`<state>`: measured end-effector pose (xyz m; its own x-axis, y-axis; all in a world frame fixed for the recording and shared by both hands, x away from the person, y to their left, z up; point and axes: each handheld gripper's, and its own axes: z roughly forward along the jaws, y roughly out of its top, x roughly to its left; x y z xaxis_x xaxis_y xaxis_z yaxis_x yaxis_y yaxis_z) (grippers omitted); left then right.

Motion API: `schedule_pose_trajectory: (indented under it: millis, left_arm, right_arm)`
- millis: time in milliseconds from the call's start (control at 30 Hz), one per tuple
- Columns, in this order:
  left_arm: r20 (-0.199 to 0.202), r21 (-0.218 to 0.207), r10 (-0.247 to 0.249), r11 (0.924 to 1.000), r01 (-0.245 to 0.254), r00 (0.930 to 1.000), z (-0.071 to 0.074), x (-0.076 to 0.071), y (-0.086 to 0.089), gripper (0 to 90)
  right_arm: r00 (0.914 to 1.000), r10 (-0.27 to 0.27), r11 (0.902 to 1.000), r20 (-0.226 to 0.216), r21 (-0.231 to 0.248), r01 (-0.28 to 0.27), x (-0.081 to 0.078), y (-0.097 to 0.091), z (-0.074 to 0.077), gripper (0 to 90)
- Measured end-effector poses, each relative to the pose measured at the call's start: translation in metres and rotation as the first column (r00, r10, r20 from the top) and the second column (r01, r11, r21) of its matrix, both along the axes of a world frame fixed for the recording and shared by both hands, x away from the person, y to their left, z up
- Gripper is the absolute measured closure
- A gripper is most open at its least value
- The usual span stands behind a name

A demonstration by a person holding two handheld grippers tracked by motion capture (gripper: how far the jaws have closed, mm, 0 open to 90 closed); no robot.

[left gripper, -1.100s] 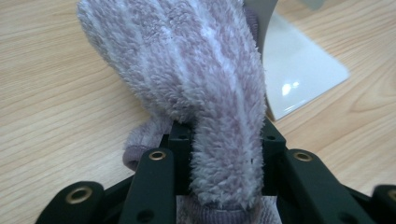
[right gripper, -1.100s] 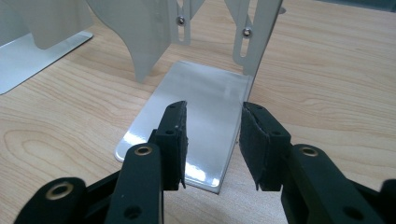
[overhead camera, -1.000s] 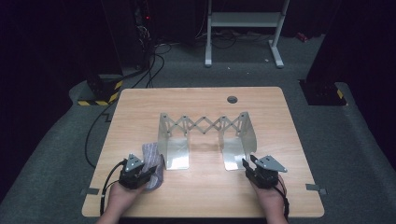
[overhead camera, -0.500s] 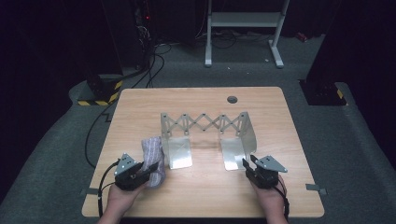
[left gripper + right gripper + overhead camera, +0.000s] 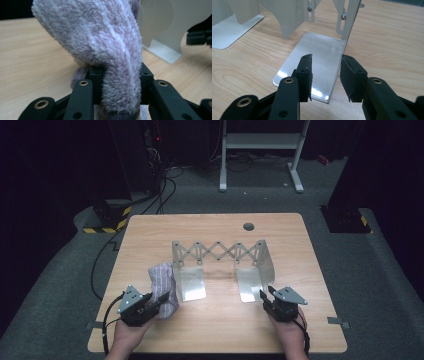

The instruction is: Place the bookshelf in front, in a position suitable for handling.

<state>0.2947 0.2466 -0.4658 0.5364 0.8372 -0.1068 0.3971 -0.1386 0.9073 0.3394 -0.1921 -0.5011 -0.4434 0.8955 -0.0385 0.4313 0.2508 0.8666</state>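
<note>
your left gripper (image 5: 150, 304) has its fingers clamped on the fuzzy lilac sock (image 5: 100, 50), lifted just left of the metal rack (image 5: 222, 265). your right gripper (image 5: 325, 77) waits at the rack's right foot, fingers apart, empty. next, i'd judge, carry the sock over the rack. wooden counter (image 5: 215, 330), dark room.

Sock's (image 5: 100, 47) lower end behind tongs (image 5: 117, 82)
</note>
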Motion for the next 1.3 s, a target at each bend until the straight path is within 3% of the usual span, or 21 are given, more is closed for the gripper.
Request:
schedule_pose_trajectory:
  millis: [200,333,400,467,733,900,1133,1300]
  left_arm:
    - [-0.098,0.073,0.005,0.9973,0.002,0.9952,-0.024,0.014,-0.002,66.3]
    - [-0.155,0.155,0.013,0.9878,0.012,0.9879,-0.038,0.022,-0.007,66.3]
    - [-0.179,0.21,0.026,0.9776,0.012,0.9835,-0.045,0.026,-0.01,66.3]
    - [-0.195,0.234,0.029,0.9722,0.018,0.9804,-0.049,0.028,-0.013,66.2]
    - [-0.19,0.255,0.041,0.967,0.009,0.981,-0.05,0.028,-0.016,66.4]
    - [-0.177,0.218,0.016,0.9758,0.023,0.9841,-0.045,0.023,-0.016,66.5]
    - [-0.104,0.161,0.01,0.987,0.007,0.9945,-0.026,0.013,-0.013,66.4]
    - [-0.024,0.122,0.006,0.9925,-0.003,0.9997,-0.003,0.005,-0.012,66.5]
  right_arm:
    - [1.0,0.001,1.0,0.0,-0.002,-0.001,0.0,0.0,0.0,62.0]
    - [1.0,0.003,1.0,0.001,-0.003,-0.003,0.001,0.0,0.0,62.1]
    - [1.0,0.004,1.0,0.001,-0.003,-0.004,0.001,0.0,0.0,62.1]
    - [1.0,0.005,1.0,0.0,-0.003,-0.005,0.001,0.0,0.0,62.1]
    - [1.0,0.005,1.0,0.001,0.002,-0.005,0.001,-0.001,0.0,62.0]
    - [1.0,0.005,1.0,0.001,0.001,-0.005,0.001,-0.001,0.0,62.0]
    - [1.0,0.001,1.0,0.0,0.002,-0.001,0.0,0.0,0.0,62.0]
    - [1.0,-0.001,1.0,0.004,0.003,0.001,-0.001,0.001,0.001,62.0]
